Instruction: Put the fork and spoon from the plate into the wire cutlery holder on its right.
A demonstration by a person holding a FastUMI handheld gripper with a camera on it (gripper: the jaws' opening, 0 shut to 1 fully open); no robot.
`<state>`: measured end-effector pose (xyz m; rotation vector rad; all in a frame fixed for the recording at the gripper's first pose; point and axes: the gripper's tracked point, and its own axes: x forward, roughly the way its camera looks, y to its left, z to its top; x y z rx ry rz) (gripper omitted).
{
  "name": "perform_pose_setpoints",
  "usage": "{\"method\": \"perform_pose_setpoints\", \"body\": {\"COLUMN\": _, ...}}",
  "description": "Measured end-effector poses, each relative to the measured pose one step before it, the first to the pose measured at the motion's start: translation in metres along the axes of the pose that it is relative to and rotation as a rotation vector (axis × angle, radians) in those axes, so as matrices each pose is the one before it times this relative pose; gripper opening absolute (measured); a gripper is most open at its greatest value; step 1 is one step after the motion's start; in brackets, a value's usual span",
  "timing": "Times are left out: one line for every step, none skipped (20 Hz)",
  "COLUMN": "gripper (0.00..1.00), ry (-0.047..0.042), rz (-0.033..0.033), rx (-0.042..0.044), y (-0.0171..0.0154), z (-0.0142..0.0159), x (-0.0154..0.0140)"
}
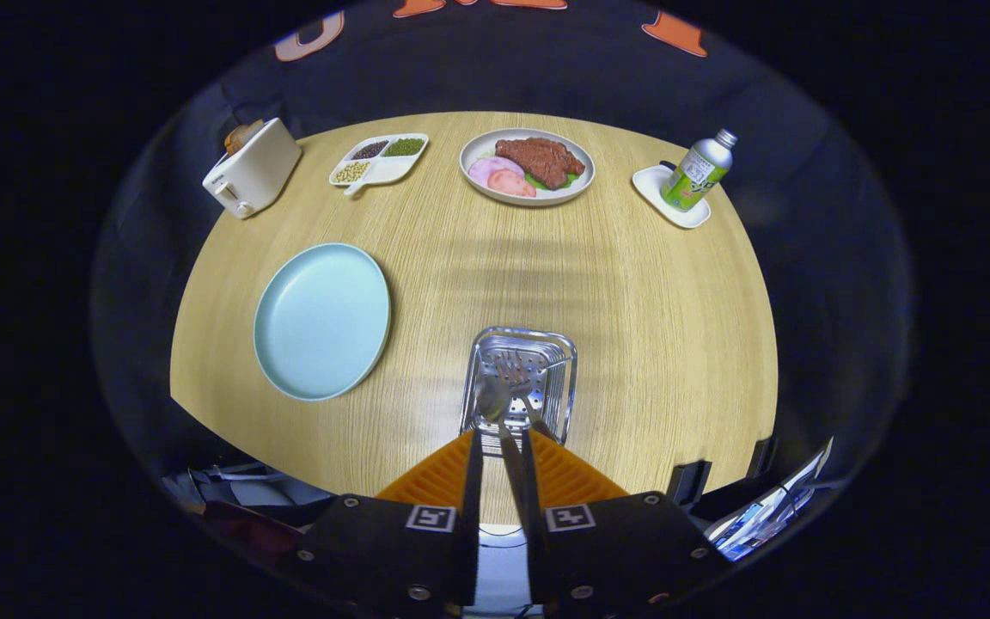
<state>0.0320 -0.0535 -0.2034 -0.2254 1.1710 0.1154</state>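
The wire cutlery holder [519, 378] stands on the table just ahead of my fingertips, and I look down into it. The fork [514, 371] lies inside it, tines down, with its handle leaning toward the near right rim. The spoon [493, 401] has its bowl down in the holder. Its handle rises toward me between my fingers, close to the right one, and a strip of table shows between it and the left one. My gripper [501, 447] hangs right above the holder's near rim, open by a narrow gap. The light blue plate [323, 320] to the left of the holder is bare.
Along the far edge of the round wooden table [650, 327] are a white toaster [252, 168], a divided tray of beans [379, 159], a plate of meat [528, 166] and a bottle [699, 170] on a small white dish. Clutter sits beyond the near table edge.
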Motion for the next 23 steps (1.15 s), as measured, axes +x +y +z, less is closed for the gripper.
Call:
{"method": "perform_pose_setpoints", "body": {"gripper": 0.32, "ry": -0.01873, "rz": -0.0013, "rx": 0.00315, "y": -0.00104, "z": 0.00425, "x": -0.0029}}
{"method": "perform_pose_setpoints", "body": {"gripper": 0.45, "ry": -0.02608, "rz": 0.00288, "rx": 0.00708, "y": -0.00023, "z": 0.00564, "x": -0.00371}}
{"method": "perform_pose_setpoints", "body": {"gripper": 0.6, "ry": -0.0267, "rz": 0.0048, "rx": 0.00902, "y": 0.00078, "z": 0.00504, "x": -0.00559}}
{"method": "perform_pose_setpoints", "body": {"gripper": 0.74, "ry": -0.03374, "rz": 0.00197, "rx": 0.01437, "y": -0.00004, "z": 0.00712, "x": -0.00551}}
{"method": "perform_pose_setpoints", "body": {"gripper": 0.81, "ry": -0.04064, "rz": 0.00374, "rx": 0.01143, "y": 0.00076, "z": 0.00898, "x": -0.00627}}
{"method": "perform_pose_setpoints", "body": {"gripper": 0.93, "ry": -0.04844, "rz": 0.00132, "rx": 0.00345, "y": 0.00087, "z": 0.00924, "x": -0.00644}}
{"method": "perform_pose_setpoints", "body": {"gripper": 0.98, "ry": -0.05483, "rz": 0.0009, "rx": 0.00476, "y": 0.00145, "z": 0.01273, "x": -0.01086}}
{"method": "perform_pose_setpoints", "body": {"gripper": 0.99, "ry": -0.06332, "rz": 0.00975, "rx": 0.00844, "y": 0.00351, "z": 0.01424, "x": -0.00869}}
{"method": "perform_pose_setpoints", "body": {"gripper": 0.99, "ry": -0.06416, "rz": 0.00835, "rx": 0.01697, "y": 0.00386, "z": 0.01463, "x": -0.00993}}
{"method": "perform_pose_setpoints", "body": {"gripper": 0.99, "ry": -0.07039, "rz": 0.01196, "rx": 0.01456, "y": 0.00422, "z": 0.01619, "x": -0.01092}}
{"method": "perform_pose_setpoints", "body": {"gripper": 0.99, "ry": -0.07176, "rz": 0.00631, "rx": 0.01571, "y": 0.00145, "z": 0.01867, "x": -0.01079}}
{"method": "perform_pose_setpoints", "body": {"gripper": 0.98, "ry": -0.0734, "rz": 0.00246, "rx": 0.01196, "y": 0.00207, "z": 0.01724, "x": -0.01}}
{"method": "perform_pose_setpoints", "body": {"gripper": 0.98, "ry": -0.0691, "rz": -0.0012, "rx": 0.01068, "y": 0.00113, "z": 0.01697, "x": -0.01126}}
{"method": "perform_pose_setpoints", "body": {"gripper": 0.98, "ry": -0.06372, "rz": -0.00451, "rx": 0.01306, "y": 0.00074, "z": 0.01465, "x": -0.00939}}
{"method": "perform_pose_setpoints", "body": {"gripper": 0.98, "ry": -0.06043, "rz": 0.00213, "rx": 0.01847, "y": 0.0031, "z": 0.01385, "x": -0.00868}}
{"method": "perform_pose_setpoints", "body": {"gripper": 0.98, "ry": -0.04706, "rz": 0.00413, "rx": 0.01448, "y": 0.003, "z": 0.00968, "x": -0.0074}}
{"method": "perform_pose_setpoints", "body": {"gripper": 0.98, "ry": -0.03875, "rz": 0.00276, "rx": 0.00938, "y": 0.00135, "z": 0.00761, "x": -0.00766}}
{"method": "perform_pose_setpoints", "body": {"gripper": 0.98, "ry": -0.03324, "rz": -0.00261, "rx": 0.00122, "y": 0.00005, "z": 0.00516, "x": -0.00539}}
{"method": "perform_pose_setpoints", "body": {"gripper": 0.98, "ry": -0.02754, "rz": -0.00436, "rx": -0.00377, "y": 0.00057, "z": 0.00353, "x": -0.0053}}
{"method": "perform_pose_setpoints", "body": {"gripper": 0.98, "ry": -0.02539, "rz": -0.00399, "rx": -0.00382, "y": 0.00074, "z": 0.00183, "x": -0.00485}}
{"method": "perform_pose_setpoints", "body": {"gripper": 0.98, "ry": -0.01587, "rz": 0.00216, "rx": -0.00311, "y": 0.00279, "z": 0.0, "x": -0.0038}}
{"method": "perform_pose_setpoints", "body": {"gripper": 0.98, "ry": -0.01402, "rz": 0.00427, "rx": 0.00484, "y": 0.00291, "z": 0.00011, "x": -0.00349}}
{"method": "perform_pose_setpoints", "body": {"gripper": 0.98, "ry": -0.00701, "rz": 0.00689, "rx": 0.01114, "y": 0.0045, "z": -0.00038, "x": -0.00407}}
